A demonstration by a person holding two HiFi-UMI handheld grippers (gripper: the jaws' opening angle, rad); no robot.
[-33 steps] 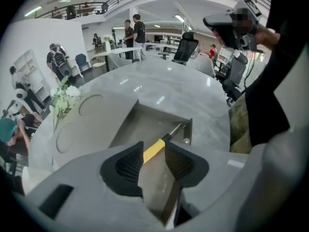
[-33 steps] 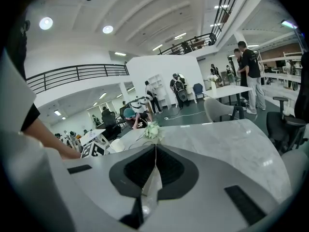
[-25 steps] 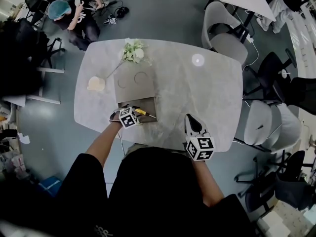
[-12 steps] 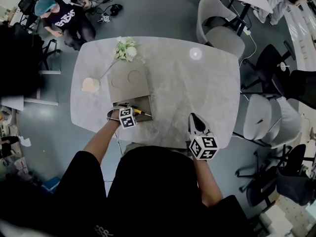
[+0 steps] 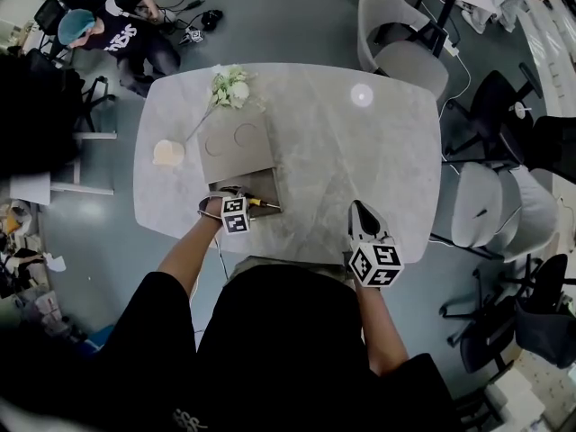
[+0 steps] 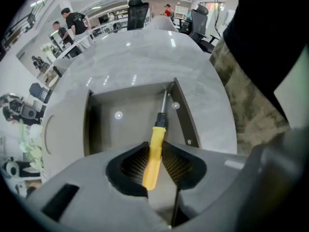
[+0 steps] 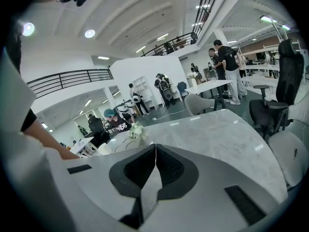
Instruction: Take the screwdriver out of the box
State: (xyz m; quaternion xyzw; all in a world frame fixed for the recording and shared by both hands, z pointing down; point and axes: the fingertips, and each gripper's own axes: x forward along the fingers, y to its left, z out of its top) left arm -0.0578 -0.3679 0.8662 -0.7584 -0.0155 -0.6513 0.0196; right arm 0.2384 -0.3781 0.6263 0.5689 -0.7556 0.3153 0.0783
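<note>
A flat grey box [image 5: 264,185] lies open near the table's front edge, its lid [image 5: 236,140] folded away behind it. Inside it lies a screwdriver [image 5: 261,204] with a yellow handle [image 6: 158,129] and a steel shaft that points to the tray's far corner. My left gripper [image 5: 236,207] points straight down into the box. Its jaws [image 6: 154,148] are closing on the yellow handle, and both pads touch it. My right gripper [image 5: 364,216] hovers over bare table to the right, away from the box. It is shut [image 7: 155,148] with nothing in it.
On the marble table [image 5: 342,160] are a small bunch of white flowers [image 5: 229,86] beyond the box, a cream object [image 5: 168,153] to the left and a white disc [image 5: 361,95] at the far right. Chairs [image 5: 396,34] ring the table, and a person [image 5: 108,34] crouches at far left.
The left gripper's cube has rolled a little over the box while staying in place. The right gripper has drifted slightly right along the front edge.
</note>
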